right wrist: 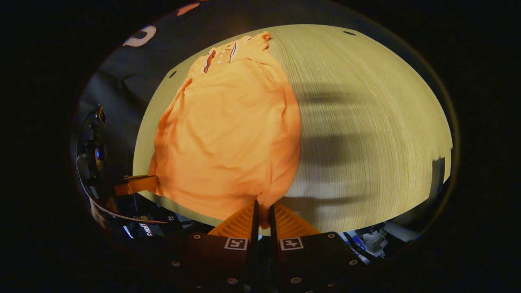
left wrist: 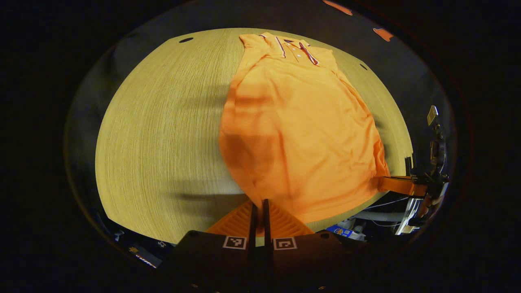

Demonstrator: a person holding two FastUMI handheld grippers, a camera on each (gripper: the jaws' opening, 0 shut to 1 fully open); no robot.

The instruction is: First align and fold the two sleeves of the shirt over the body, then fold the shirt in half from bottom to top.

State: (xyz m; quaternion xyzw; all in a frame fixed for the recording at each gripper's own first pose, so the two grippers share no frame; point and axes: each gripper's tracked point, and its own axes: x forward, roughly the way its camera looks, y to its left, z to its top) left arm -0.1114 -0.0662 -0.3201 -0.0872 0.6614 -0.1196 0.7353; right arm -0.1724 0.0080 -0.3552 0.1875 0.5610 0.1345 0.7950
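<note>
An orange polo shirt point(left wrist: 297, 126) lies lengthwise on the light wooden table point(left wrist: 163, 134), collar at the far end and both sleeves folded in over the body. In the left gripper view my left gripper point(left wrist: 259, 205) is shut on the near hem at its left corner. The right gripper point(left wrist: 401, 185) shows farther right, pinching the hem's other corner. In the right gripper view the shirt point(right wrist: 228, 134) stretches away from my right gripper point(right wrist: 263, 209), which is shut with a tuck of hem cloth between its fingers. The left gripper point(right wrist: 136, 184) holds the hem at the left.
Small dark holes point(left wrist: 186, 40) mark the far part of the table. Below the near table edge lie cables and boxes point(left wrist: 346, 232). Bare wood point(right wrist: 366, 134) spreads to the side of the shirt. The dark booth wall point(right wrist: 122, 81) rises behind the table.
</note>
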